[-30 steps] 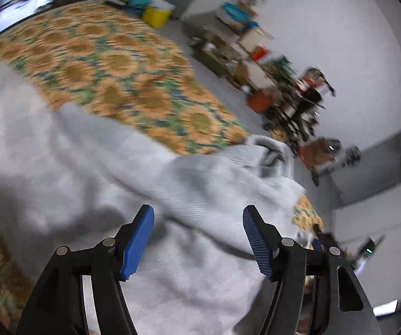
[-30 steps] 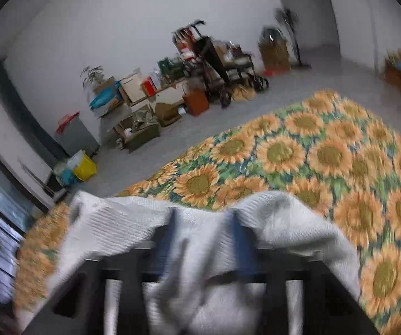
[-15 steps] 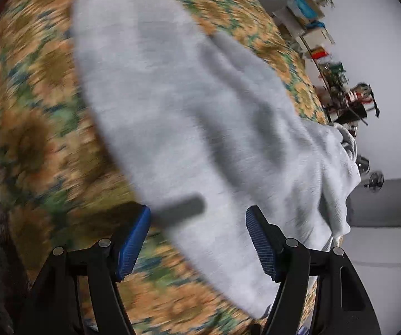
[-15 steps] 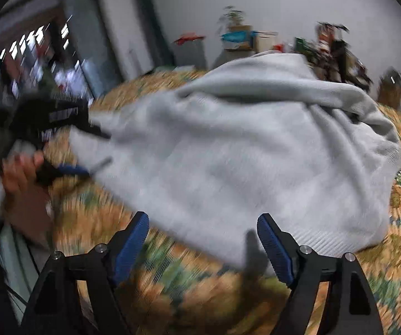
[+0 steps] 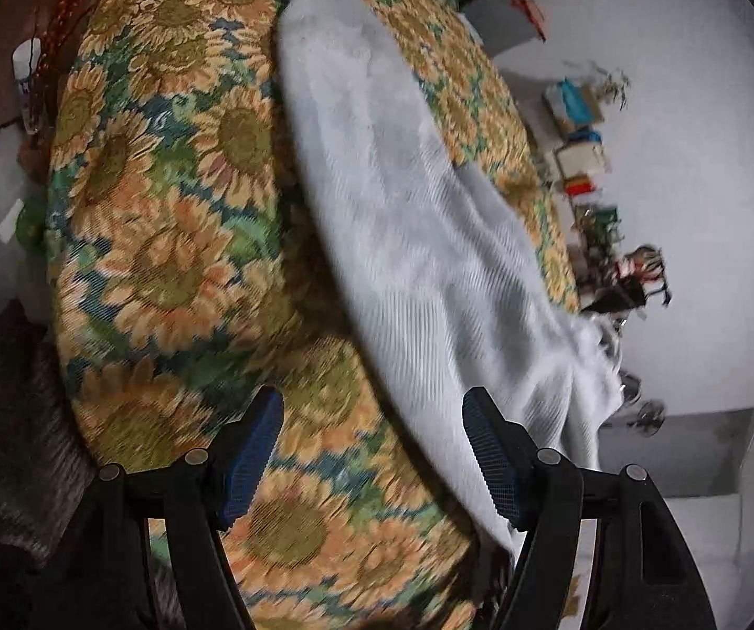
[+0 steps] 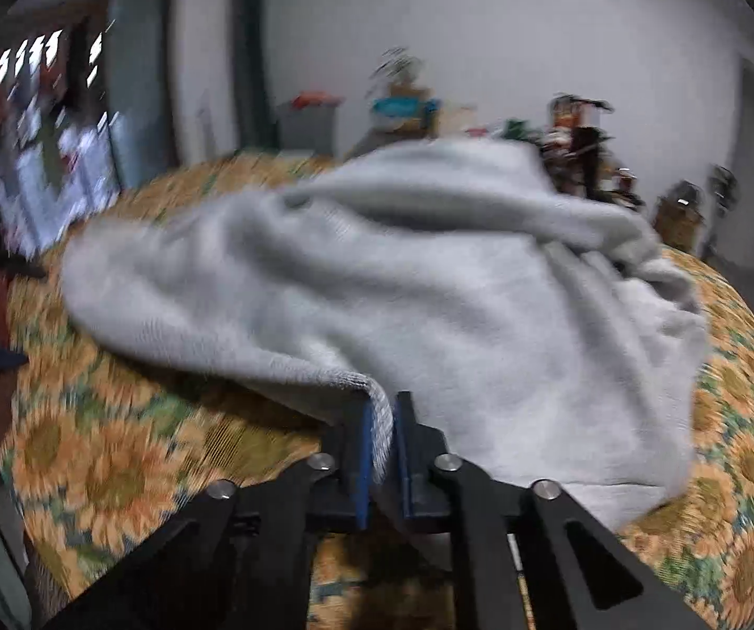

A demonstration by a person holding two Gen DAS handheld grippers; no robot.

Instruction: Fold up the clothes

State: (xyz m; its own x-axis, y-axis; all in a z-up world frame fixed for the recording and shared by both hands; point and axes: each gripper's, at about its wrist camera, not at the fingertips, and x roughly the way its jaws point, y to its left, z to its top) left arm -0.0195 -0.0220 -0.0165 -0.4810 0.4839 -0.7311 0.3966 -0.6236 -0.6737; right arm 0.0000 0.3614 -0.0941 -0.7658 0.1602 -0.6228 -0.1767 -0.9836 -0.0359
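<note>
Right hand-held gripper (image 6: 382,422), angled downward, is clamped on the ribbed hem of the grey sweater (image 6: 429,283), which lies rumpled on the sunflower-print surface (image 6: 104,472). Left hand-held gripper (image 5: 371,451), tilted down, stands open and apparently empty beside the hem

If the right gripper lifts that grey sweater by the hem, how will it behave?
The grey sweater probably flops and drapes: it already lies in soft folds on the sunflower cloth. The right gripper pinches only a ribbed hem corner, so it likely hangs unevenly. The knit looks grippy, so slipping seems unlikely.
</note>
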